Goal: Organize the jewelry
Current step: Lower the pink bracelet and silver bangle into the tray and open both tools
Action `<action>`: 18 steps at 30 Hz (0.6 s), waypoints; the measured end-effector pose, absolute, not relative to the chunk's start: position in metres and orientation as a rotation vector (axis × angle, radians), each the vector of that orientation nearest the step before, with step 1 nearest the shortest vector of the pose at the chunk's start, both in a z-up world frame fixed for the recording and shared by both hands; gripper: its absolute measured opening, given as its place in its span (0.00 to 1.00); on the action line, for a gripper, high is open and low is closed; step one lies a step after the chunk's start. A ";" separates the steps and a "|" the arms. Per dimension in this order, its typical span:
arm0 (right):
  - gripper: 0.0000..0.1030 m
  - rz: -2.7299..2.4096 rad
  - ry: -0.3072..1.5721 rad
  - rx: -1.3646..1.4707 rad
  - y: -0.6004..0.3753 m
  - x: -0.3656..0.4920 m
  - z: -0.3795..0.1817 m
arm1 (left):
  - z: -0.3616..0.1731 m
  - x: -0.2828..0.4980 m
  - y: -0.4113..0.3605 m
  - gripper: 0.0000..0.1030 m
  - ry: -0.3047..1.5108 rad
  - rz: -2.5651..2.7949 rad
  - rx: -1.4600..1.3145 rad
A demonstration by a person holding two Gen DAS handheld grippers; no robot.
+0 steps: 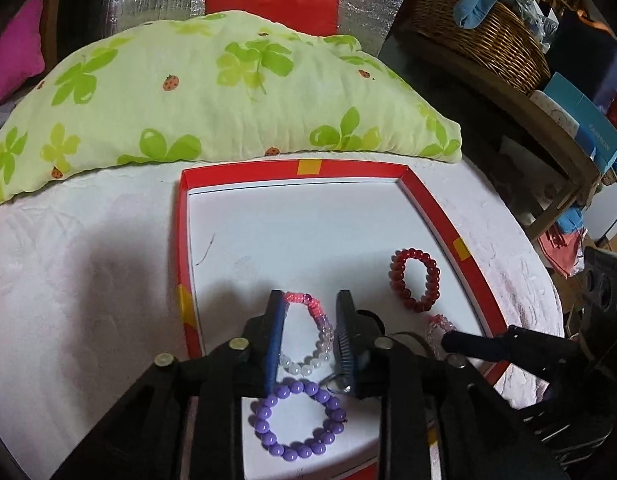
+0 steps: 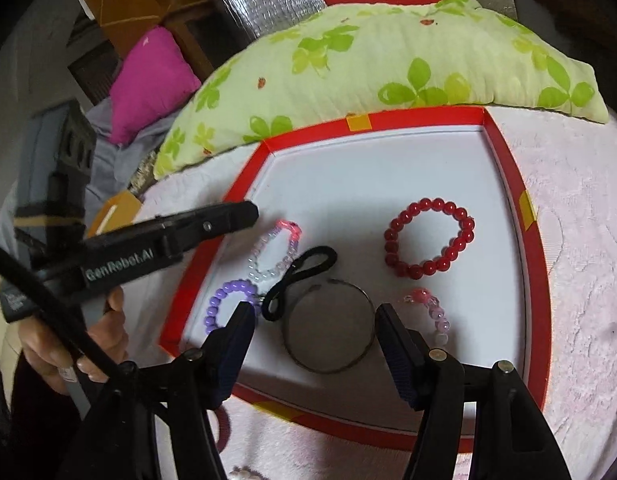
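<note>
A red-rimmed white tray [image 1: 248, 169] [image 2: 308, 133] holds the jewelry. My left gripper [image 1: 310, 312] stands open low over it, and a pink-to-white bead bracelet [image 1: 318, 332] [image 2: 274, 252] lies between its fingers. A purple bead bracelet [image 1: 296, 420] [image 2: 228, 304] lies just nearer. My right gripper [image 2: 314, 320] is open around a thin metal bangle [image 2: 328, 366] that lies flat, with a gap on the left side. A black hair tie [image 2: 300, 276] overlaps the bangle's far left. A dark red bracelet [image 1: 414, 280] [image 2: 428, 240] and a small pink bracelet [image 1: 440, 326] [image 2: 430, 312] lie to the right.
A green clover pillow [image 1: 212, 92] [image 2: 388, 64] lies against the tray's far edge. White textured cloth [image 1: 88, 280] covers the surface. A wicker basket [image 1: 480, 36] stands on a shelf at far right. A hand [image 2: 100, 344] holds the left gripper. A pinkish band [image 2: 224, 424] lies outside the tray.
</note>
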State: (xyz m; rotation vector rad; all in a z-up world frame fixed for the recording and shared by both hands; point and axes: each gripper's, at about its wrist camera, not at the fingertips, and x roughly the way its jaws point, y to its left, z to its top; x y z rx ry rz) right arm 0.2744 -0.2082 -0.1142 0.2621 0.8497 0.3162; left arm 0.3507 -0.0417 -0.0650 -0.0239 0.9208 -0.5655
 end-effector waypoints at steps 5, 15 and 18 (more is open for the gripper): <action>0.64 0.290 0.795 0.284 -0.220 0.260 -0.104 | -0.054 0.334 -0.032 0.43 0.883 -0.519 0.002; 0.61 0.282 0.694 0.318 -0.240 0.221 -0.080 | -0.038 0.279 -0.003 0.52 0.805 -0.451 0.041; 0.61 0.290 0.670 0.325 -0.243 0.209 -0.075 | -0.037 0.265 0.005 0.53 0.793 -0.421 0.052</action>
